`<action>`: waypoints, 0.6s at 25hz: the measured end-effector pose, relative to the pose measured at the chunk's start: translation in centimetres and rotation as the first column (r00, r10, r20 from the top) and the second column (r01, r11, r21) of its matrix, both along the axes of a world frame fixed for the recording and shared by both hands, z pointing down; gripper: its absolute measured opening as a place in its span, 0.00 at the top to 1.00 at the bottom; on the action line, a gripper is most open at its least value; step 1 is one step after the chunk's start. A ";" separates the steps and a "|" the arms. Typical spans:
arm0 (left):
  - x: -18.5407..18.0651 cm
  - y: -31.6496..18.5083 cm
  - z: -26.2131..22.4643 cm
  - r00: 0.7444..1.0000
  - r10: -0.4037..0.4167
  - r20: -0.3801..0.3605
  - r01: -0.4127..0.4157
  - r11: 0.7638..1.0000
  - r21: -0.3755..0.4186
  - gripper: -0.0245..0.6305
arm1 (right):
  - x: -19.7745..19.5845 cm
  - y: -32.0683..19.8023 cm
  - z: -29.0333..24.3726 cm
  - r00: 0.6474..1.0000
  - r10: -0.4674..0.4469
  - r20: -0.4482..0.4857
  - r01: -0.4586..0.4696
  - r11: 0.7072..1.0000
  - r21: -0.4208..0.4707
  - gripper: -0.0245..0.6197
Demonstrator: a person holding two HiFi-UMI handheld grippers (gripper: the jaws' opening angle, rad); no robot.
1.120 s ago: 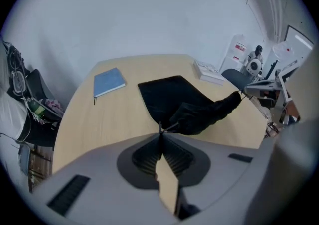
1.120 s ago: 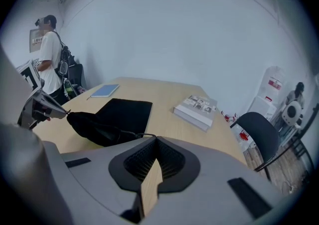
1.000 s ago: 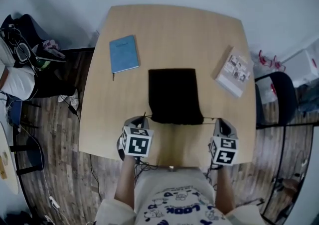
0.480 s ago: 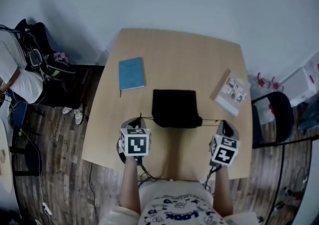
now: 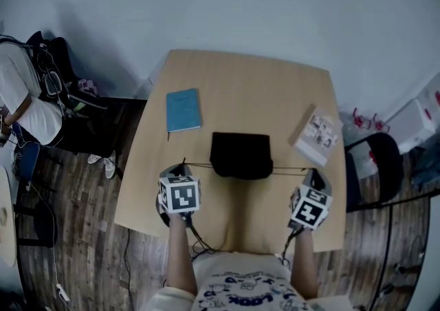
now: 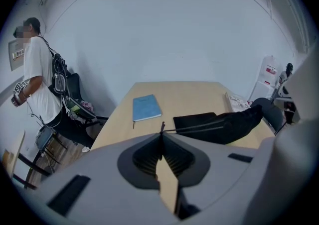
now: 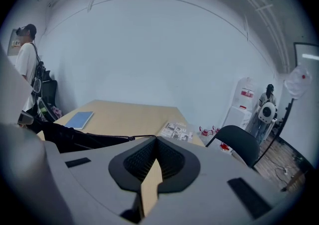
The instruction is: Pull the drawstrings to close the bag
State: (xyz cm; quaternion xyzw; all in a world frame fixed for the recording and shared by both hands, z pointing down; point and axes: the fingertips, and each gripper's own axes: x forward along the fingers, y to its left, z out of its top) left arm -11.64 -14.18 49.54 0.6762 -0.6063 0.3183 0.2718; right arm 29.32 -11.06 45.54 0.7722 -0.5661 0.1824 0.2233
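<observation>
Black cloth bag [image 5: 240,155], soft and roughly rectangular, lies flat mid-desk, its gathered mouth toward the near edge. Thin dark cords run out taut from the mouth, parallel to that edge. The left drawstring [image 5: 198,164] is pinched in the closed ribbed jaws of the left tool [image 5: 183,166]; the right drawstring [image 5: 290,168] is clamped likewise in the right tool [image 5: 313,173]. Both tools are held low near the near corners, forearms extended. The desk [image 5: 240,79] is pale smooth wood. Blue notebook [image 5: 183,110] toward left edge, printed booklet [image 5: 316,136] toward right edge. Plain white wall, plank floor, black chair [image 5: 375,158] off the right edge.
</observation>
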 end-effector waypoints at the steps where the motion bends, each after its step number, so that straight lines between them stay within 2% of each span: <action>1: -0.2 0.0 0.0 1.000 -0.011 0.003 0.011 1.000 0.002 0.95 | 0.2 0.2 -0.1 1.000 0.008 -0.001 -0.008 1.000 0.002 0.96; 10: -2.0 0.4 0.5 0.995 -0.091 0.041 0.091 0.996 0.002 0.95 | 1.7 1.0 -0.4 0.997 0.069 -0.019 -0.069 0.997 0.020 0.96; 15: -2.6 0.3 0.5 0.993 -0.115 0.036 0.115 0.993 0.005 0.95 | 2.9 1.3 0.0 0.995 0.097 -0.019 -0.097 0.995 0.014 0.96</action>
